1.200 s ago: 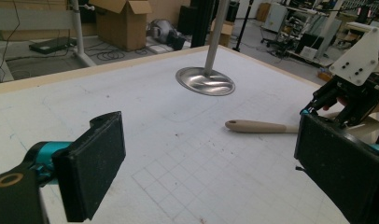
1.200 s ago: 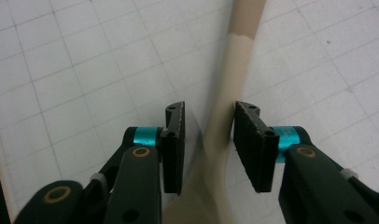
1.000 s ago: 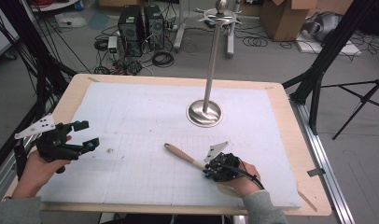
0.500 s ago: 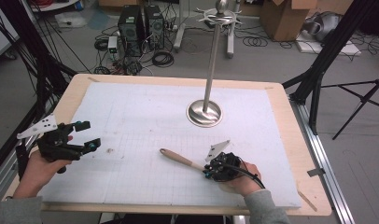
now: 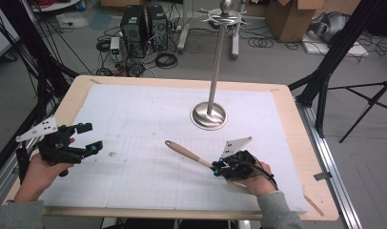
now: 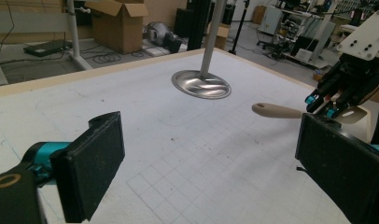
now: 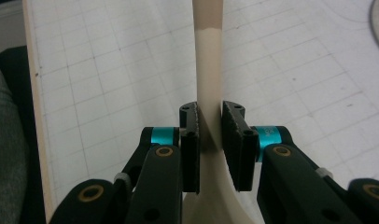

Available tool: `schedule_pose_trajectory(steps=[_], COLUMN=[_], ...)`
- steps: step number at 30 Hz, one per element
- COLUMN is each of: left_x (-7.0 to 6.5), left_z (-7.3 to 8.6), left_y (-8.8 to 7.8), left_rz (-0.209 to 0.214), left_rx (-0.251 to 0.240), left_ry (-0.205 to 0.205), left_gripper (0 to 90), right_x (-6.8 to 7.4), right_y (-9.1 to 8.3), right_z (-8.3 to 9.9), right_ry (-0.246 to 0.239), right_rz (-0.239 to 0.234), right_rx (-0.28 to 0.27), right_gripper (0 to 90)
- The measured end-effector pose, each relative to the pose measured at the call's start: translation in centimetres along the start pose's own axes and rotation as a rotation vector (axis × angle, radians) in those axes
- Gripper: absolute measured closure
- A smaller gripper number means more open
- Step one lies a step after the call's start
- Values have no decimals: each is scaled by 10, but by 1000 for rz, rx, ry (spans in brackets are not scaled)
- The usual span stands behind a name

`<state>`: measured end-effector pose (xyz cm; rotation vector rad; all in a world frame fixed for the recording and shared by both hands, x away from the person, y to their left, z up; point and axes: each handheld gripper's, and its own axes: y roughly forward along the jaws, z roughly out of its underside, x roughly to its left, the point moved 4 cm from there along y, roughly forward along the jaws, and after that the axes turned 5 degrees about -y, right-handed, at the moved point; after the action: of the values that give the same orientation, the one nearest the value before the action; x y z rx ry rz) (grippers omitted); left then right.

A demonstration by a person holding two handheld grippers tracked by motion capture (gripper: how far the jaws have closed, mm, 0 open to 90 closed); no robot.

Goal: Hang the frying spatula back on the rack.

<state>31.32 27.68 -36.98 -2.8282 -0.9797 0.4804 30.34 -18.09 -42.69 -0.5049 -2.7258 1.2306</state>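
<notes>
We see the spatula (image 5: 189, 155) lying with its long axis slanted across the white mat (image 5: 148, 119), handle end pointing up-left toward the table's middle, blade end toward the person. It is beige, with a darker tan handle tip. Our right gripper (image 5: 215, 168) is clamped on its neck. Our left gripper (image 5: 89, 138), well apart, has its jaws spread wide with nothing between them.

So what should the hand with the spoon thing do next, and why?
Probably lift it a little higher and carry it toward the metal stand. The right gripper is shut on the beige utensil, jaws clamped on its neck in the right gripper view, so the grip looks firm. The left gripper waits open off to the side, and the white mat between utensil and stand is bare.
</notes>
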Motion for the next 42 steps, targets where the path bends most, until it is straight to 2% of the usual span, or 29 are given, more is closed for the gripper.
schedule_pose_trajectory(steps=[3,8,12,21,27,35,42], left_x=[-1,-2,-3,-7,-8,-11,-10], left_z=[-1,-3,-4,-6,-6,-5,-3], left_y=[-1,-2,-2,-1,0,4,3], left_rz=[3,9,13,15,19,28,24], left_rx=[-8,-22,-26,-17,-14,-5,-4], left_ry=[1,8,16,39,41,44,39], left_gripper=[73,67,60,52,52,52,52], right_x=[-4,-10,-18,-34,-46,-60,-68], right_y=[-6,-21,-34,-67,-90,-118,-135], right_z=[0,-4,-8,-19,-25,-28,-31], right_ry=[10,17,19,25,14,38,45], right_rz=[7,10,30,76,106,142,174], right_rx=[-13,-69,-113,-165,-196,-246,-269], right_gripper=[775,775,775,775,775,775,775])
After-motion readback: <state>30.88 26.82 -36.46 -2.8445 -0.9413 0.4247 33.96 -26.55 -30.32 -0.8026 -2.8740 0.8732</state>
